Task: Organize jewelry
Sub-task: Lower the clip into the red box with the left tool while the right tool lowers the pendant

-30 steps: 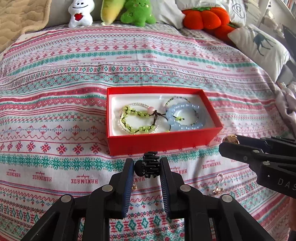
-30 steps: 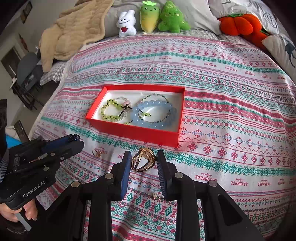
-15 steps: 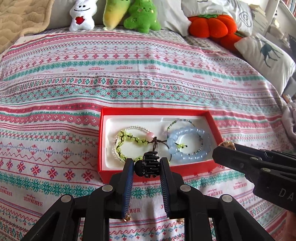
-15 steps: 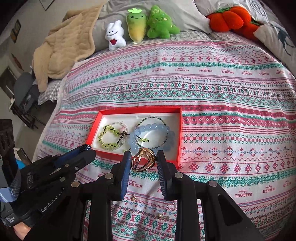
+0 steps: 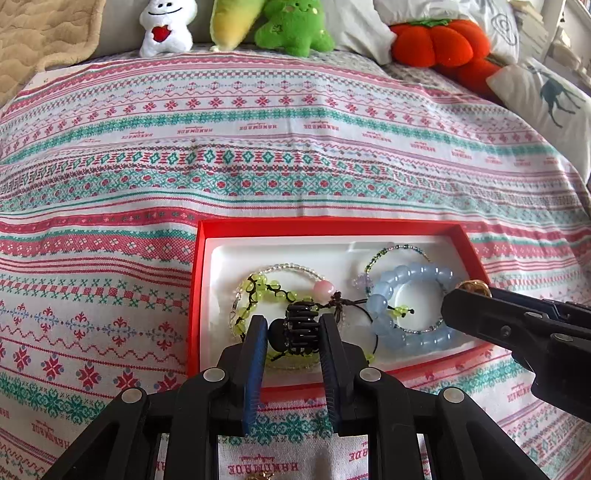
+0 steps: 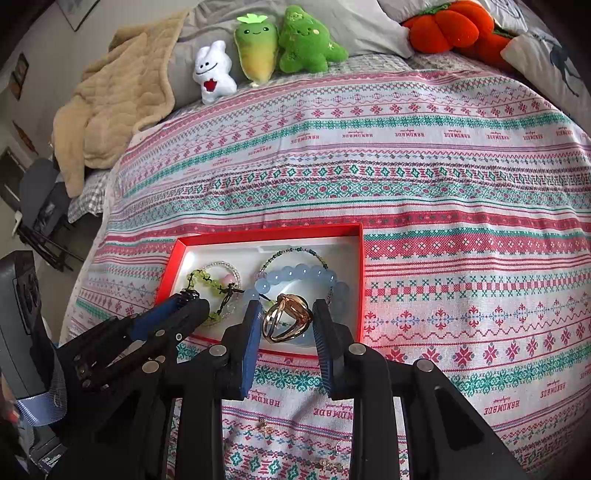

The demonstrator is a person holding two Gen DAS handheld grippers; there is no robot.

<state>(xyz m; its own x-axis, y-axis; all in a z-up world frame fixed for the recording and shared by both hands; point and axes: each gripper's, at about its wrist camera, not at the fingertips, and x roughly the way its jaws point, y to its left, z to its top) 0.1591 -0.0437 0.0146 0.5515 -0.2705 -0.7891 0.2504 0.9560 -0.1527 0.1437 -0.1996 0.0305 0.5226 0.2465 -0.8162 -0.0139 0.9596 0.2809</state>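
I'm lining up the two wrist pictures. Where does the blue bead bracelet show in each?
Left wrist: blue bead bracelet, right half of the red box, right of centre.
Right wrist: bracelet just above the gripper's fingers, centre.
Shared landmark: white plush.

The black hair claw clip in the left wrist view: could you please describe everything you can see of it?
The small black plastic hair claw clip has a rounded hinge end on its left and interlocking curved teeth, closed together, on top and to the right. It looks glossy and rigid. The left tool pinches it between blue-padded fingers, holding it in the air over the red cardboard box, in front of the green bead bracelet.
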